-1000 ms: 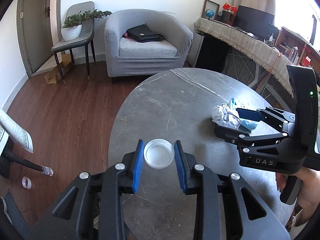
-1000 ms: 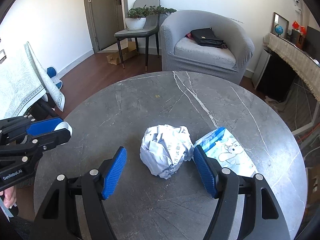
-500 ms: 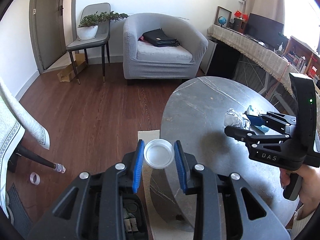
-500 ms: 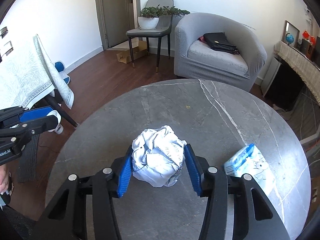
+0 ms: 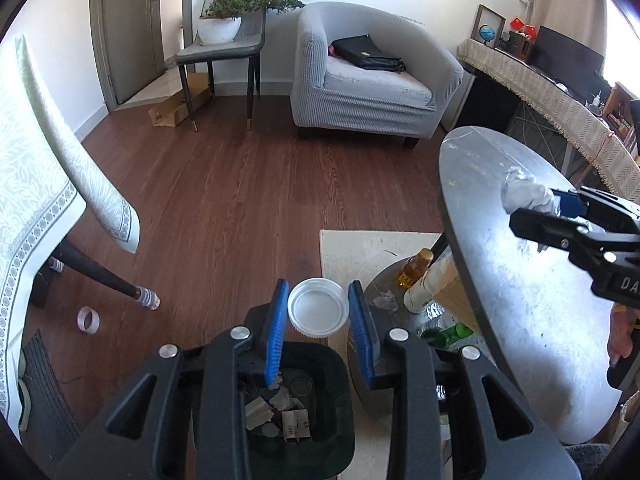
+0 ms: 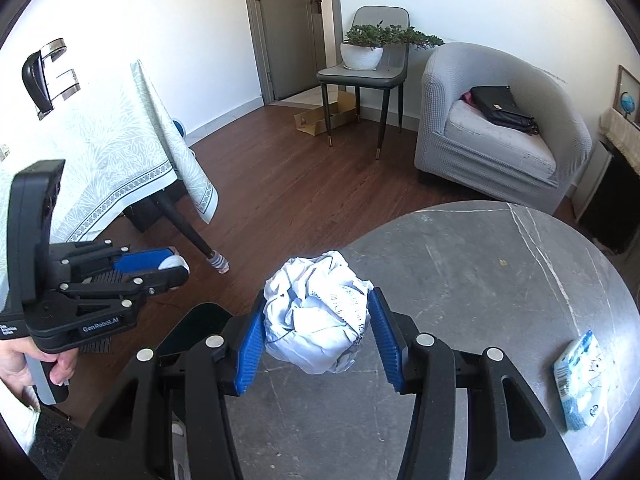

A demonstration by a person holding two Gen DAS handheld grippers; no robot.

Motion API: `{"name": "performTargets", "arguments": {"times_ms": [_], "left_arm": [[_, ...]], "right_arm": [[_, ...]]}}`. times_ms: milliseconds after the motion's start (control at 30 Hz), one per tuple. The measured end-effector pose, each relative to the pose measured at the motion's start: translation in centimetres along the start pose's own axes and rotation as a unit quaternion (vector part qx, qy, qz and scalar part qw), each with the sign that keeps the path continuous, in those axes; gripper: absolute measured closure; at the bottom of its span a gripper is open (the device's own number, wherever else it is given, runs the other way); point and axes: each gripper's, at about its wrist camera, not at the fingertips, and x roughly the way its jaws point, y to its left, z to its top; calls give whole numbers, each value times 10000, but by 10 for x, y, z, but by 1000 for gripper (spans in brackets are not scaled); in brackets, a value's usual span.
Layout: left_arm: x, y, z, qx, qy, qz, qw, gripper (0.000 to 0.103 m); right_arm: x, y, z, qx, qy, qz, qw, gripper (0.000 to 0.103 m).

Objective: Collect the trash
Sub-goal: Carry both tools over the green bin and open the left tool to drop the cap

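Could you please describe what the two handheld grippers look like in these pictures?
Both are black plastic tools with linkage arms joined by round silver pivots. Each of the left gripper and the right gripper ends in two ribbed blue pads. The left body carries white lettering reading GenRobot.AI, a boxy upright block and a grey handle. The right shows the white letters DA. No sleeves are visible.

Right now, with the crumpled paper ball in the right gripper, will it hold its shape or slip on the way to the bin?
The crumpled paper ball looks soft: its folds bulge past the right gripper, so it probably squashes rather than slips. It is likely light for its bulk. Dropped into the black bin, it probably wouldn't roll far.
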Motion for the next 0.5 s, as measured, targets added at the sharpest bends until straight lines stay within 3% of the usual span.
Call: {"name": "performTargets", "arguments": {"times_ms": [500], "left_arm": [[34,52,-87,-143,1096,257,9935,70]], "right_arm": [[8,64,-8,18,47,348,9994,53]]}}
